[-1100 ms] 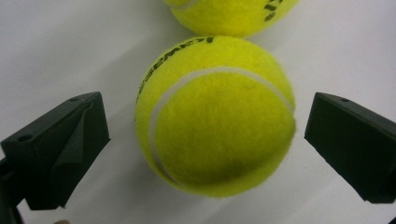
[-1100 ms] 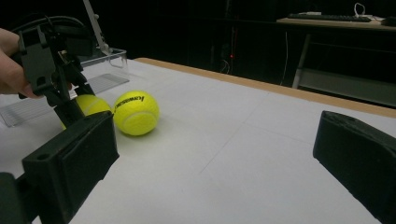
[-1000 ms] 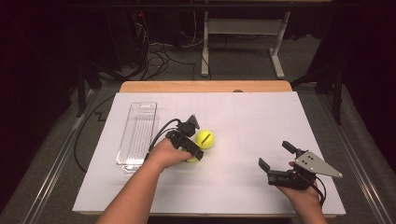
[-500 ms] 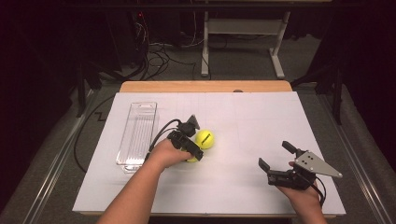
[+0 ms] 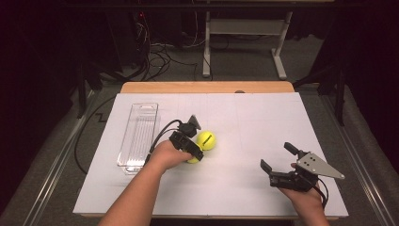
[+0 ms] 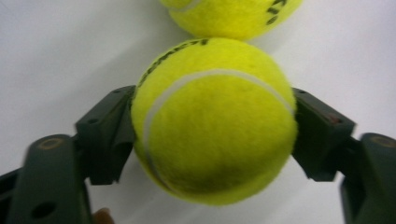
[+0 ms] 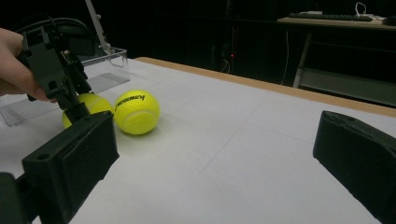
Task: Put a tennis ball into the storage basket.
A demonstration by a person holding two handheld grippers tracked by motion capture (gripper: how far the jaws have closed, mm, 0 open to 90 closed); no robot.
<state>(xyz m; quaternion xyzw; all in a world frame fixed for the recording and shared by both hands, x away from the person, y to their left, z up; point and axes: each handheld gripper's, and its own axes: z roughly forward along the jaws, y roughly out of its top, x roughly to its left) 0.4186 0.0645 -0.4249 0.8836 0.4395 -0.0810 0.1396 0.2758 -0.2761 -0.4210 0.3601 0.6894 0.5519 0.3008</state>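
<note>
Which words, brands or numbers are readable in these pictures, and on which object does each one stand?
"kawasaki": black print on the free tennis ball, as far as it can be read in the right gripper view.
Unreadable: black print along the upper edge of the tennis ball held in the left gripper, seen at too steep an angle.
The clear plastic tray shows no text.

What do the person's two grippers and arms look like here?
Both are black two-jaw tools. The left gripper trails a looping black cable; the right gripper carries a grey three-cornered plate with small dark holes. Its jaws are blocky. The forearms are bare, no sleeves.
</note>
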